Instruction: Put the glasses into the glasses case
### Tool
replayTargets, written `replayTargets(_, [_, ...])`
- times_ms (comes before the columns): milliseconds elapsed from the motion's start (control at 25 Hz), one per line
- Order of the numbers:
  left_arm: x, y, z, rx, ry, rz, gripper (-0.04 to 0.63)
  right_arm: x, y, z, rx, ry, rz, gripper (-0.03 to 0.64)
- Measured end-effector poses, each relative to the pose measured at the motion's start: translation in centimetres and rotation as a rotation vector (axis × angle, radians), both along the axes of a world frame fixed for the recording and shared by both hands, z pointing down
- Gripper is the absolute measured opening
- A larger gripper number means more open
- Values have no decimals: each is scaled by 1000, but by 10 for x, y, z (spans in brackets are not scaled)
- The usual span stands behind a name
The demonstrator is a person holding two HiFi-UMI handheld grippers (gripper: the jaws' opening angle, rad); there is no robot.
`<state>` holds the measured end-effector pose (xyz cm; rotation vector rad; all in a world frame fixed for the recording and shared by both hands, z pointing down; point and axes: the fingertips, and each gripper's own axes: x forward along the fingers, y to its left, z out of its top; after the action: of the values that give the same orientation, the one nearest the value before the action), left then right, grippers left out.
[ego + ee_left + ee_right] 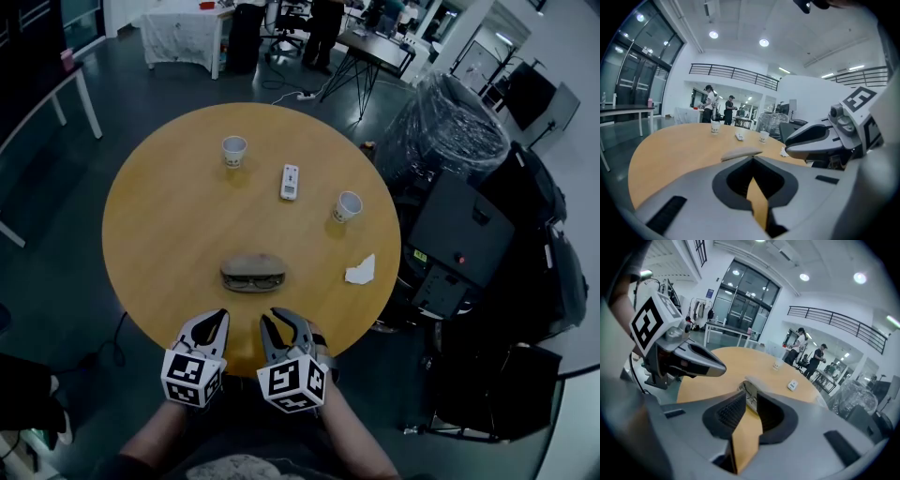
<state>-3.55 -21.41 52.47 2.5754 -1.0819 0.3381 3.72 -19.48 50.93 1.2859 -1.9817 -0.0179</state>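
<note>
Grippers are held at the table (pixel 169 216) edge, left gripper (pixel 208 323) closed empty, right gripper (pixel 284 323) barely parted. The glasses (pixel 253 280) beside the glasses case (pixel 253 263) must next be reached and grasped.

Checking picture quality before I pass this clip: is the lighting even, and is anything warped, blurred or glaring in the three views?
Head view: dim, bluish, fairly even and sharp; the glasses case and table read clearly, shadows soft. Left gripper view: heavy fisheye bend, black corners, ceiling lights bright, the near fingers soft. Right gripper view: same bend and dark rim.
</note>
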Motion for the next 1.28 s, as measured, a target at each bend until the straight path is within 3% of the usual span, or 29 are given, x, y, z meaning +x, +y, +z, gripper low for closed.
replayTargets(320, [10,68,-19,19,0,-74,6,21,71,-19,10,-97,-30,11])
replayTargets(560, [36,131,-25,23,41,-120,6,48,145,-32,25,-149,-43,-11])
replayTargets(1040, [57,265,-57,101,60,-104,6,68,273,-66,153,-298,-20,-12])
replayTargets(1280, [57,311,-60,105,56,-112,6,67,322,-67,168,-276,-39,-12])
